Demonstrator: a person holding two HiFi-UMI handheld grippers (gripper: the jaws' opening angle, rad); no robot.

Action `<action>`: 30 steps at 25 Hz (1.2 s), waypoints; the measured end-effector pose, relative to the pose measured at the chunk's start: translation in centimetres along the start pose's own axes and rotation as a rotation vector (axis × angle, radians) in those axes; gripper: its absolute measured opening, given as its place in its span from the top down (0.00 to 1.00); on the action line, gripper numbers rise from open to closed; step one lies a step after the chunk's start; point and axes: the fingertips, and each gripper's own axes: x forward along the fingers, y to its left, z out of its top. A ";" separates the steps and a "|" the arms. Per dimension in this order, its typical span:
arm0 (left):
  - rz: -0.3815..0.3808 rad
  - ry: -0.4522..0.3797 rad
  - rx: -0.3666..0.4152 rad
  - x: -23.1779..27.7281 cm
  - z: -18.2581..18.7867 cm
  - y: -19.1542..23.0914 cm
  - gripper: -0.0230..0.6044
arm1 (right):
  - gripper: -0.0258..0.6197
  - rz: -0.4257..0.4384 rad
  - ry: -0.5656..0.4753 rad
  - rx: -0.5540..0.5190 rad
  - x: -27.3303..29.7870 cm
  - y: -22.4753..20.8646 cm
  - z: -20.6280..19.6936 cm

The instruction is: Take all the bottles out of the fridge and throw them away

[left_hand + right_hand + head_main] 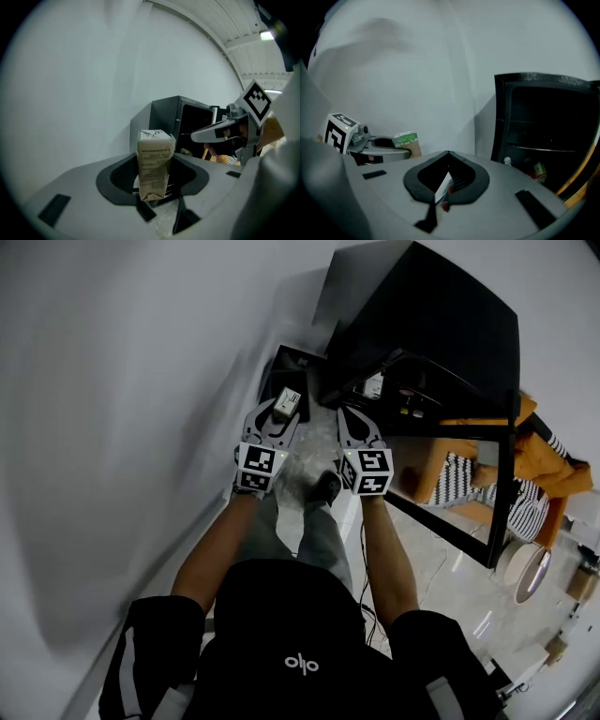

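My left gripper [277,416] is shut on a small upright drink carton [287,403], which hangs over a black bin [302,367] by the wall. In the left gripper view the carton [153,164] stands between the two jaws, white with fine print. My right gripper [350,418] is shut and empty, its tips [448,153] meeting in a point. It points toward the open black fridge [548,126], where a white-capped bottle [507,161] and a green and yellow bottle [539,171] stand on a low shelf. The right gripper view also shows the carton [407,141] held at its left.
The fridge's glass door [469,493] hangs open to the right and mirrors an orange sofa. A pale wall [122,409] runs close along the left. The person's shoes [326,486] stand on a light tiled floor just behind the grippers.
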 end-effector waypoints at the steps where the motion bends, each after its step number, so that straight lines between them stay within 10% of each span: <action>1: -0.008 0.008 -0.004 0.8 -1.1 0.2 0.64 | 0.96 -0.005 0.007 0.005 1.0 -0.5 -1.1; 17: -0.058 0.083 0.013 14.1 -19.9 3.5 0.64 | 0.96 -0.016 0.066 0.031 15.5 -6.8 -19.3; 30: -0.055 0.142 -0.017 19.2 -26.6 6.1 0.64 | 0.96 0.007 0.102 0.074 19.7 -6.7 -25.2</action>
